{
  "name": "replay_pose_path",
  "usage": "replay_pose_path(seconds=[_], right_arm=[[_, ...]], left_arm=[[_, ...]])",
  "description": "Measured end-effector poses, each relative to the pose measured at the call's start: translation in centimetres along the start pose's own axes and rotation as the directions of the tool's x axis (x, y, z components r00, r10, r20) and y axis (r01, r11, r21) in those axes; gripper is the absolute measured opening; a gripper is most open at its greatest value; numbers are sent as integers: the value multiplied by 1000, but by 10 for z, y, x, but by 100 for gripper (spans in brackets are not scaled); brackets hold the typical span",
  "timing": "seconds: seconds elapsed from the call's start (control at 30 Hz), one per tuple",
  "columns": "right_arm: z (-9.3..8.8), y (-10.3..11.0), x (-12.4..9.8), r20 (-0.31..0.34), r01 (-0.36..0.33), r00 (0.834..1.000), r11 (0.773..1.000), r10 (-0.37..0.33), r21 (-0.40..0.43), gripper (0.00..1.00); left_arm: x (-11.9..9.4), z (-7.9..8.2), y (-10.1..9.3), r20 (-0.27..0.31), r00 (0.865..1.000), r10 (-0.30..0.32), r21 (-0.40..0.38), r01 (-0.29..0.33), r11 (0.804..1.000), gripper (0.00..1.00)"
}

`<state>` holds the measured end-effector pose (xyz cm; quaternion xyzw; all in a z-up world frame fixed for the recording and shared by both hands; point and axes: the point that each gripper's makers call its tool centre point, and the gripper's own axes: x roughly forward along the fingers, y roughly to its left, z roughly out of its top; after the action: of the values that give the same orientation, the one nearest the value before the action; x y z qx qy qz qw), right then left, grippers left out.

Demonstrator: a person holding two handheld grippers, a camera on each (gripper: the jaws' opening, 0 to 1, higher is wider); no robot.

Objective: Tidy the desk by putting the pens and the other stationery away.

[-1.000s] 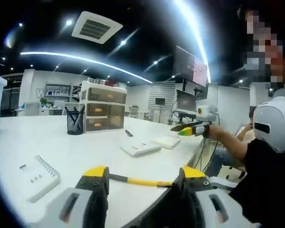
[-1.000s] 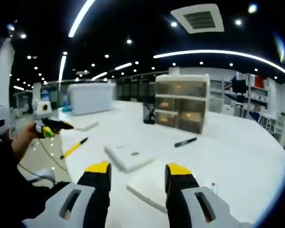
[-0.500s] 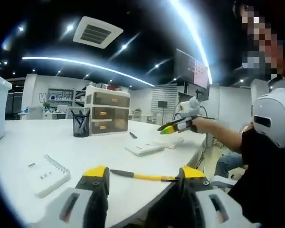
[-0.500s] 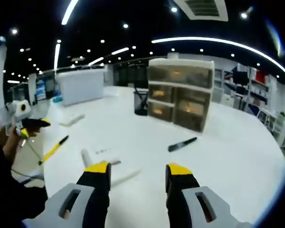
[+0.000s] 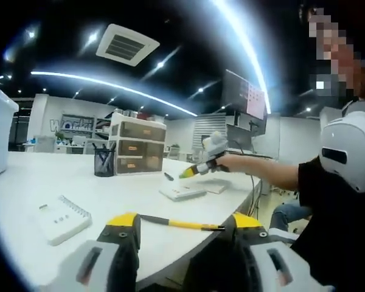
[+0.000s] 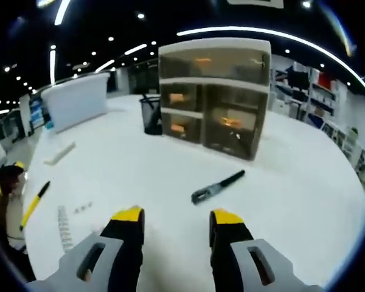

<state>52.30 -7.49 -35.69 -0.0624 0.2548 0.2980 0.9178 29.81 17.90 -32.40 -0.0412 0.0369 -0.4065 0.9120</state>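
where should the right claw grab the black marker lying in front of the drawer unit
Probably mid-barrel on the black marker. It lies flat and slanted on the white desk, so come down from above with the open right claw turned across its length.

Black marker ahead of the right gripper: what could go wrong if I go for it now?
The black marker lies slantwise across the open right gripper, so the jaws may catch one end and flick or roll it. It lies close in front of the drawer unit; overshooting could bump that. The yellow pen lies near the desk edge by the left gripper; a nudge might knock it off.
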Motion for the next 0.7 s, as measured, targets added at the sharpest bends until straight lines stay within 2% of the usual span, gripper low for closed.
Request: replay_pose_path(seconds=[0.43, 0.57, 0.7], right_arm=[[0, -33, 33, -52, 70, 996, 995, -66, 73, 40], [-1, -34, 38, -58, 77, 996, 993, -71, 94, 39], [4, -37, 46, -71, 96, 993, 993, -90, 72, 36]], left_arm=[[-2, -2, -4, 15, 1000, -5, -16, 5, 1000, 57], [-1, -7, -4, 6, 1000, -8, -18, 8, 1000, 58], [0, -8, -5, 2, 1000, -14, -23, 14, 1000, 57]])
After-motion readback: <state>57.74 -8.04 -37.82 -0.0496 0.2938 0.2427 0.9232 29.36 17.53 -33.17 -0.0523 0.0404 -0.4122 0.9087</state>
